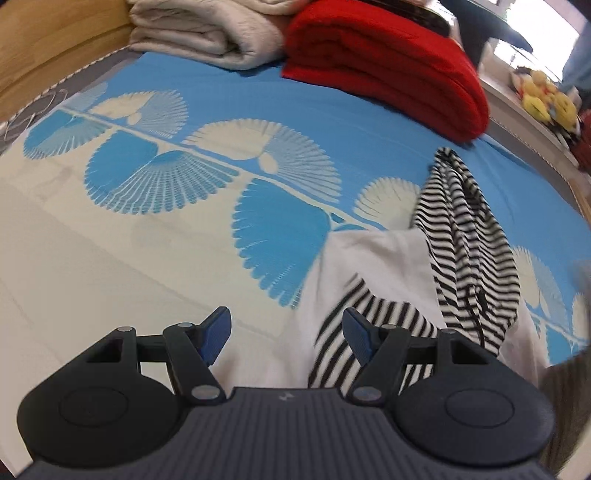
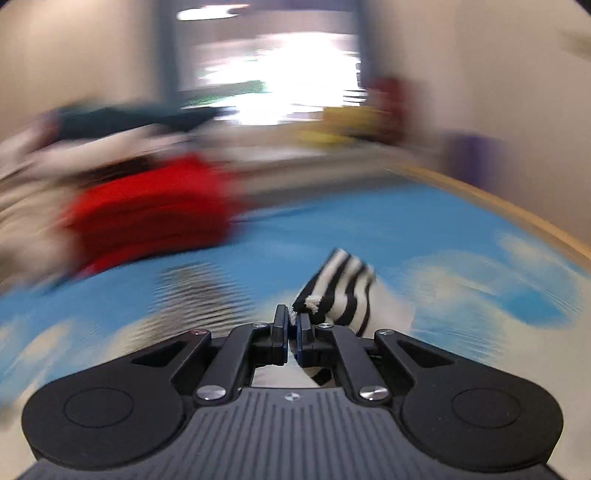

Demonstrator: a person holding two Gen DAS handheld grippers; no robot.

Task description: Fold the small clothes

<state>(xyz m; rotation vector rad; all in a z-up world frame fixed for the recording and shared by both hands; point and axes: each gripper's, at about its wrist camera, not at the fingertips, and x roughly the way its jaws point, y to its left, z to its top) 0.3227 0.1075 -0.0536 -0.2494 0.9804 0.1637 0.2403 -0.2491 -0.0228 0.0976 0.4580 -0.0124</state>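
A small white garment with black-and-white striped sleeves (image 1: 373, 266) lies on the blue and cream bed cover (image 1: 184, 229). One striped part (image 1: 461, 236) is pulled up off the bed, hanging in a long fold. My left gripper (image 1: 286, 332) hovers over the garment's near edge, open, with nothing between its blue pads. In the blurred right wrist view my right gripper (image 2: 293, 325) is shut on the striped garment (image 2: 343, 291), whose cuff sticks up past the fingertips.
A folded red blanket (image 1: 388, 66) and a folded beige blanket (image 1: 207, 33) lie at the far side of the bed. A wooden bed frame (image 1: 48, 48) runs along the left. Yellow soft toys (image 1: 546, 99) sit on a ledge at right.
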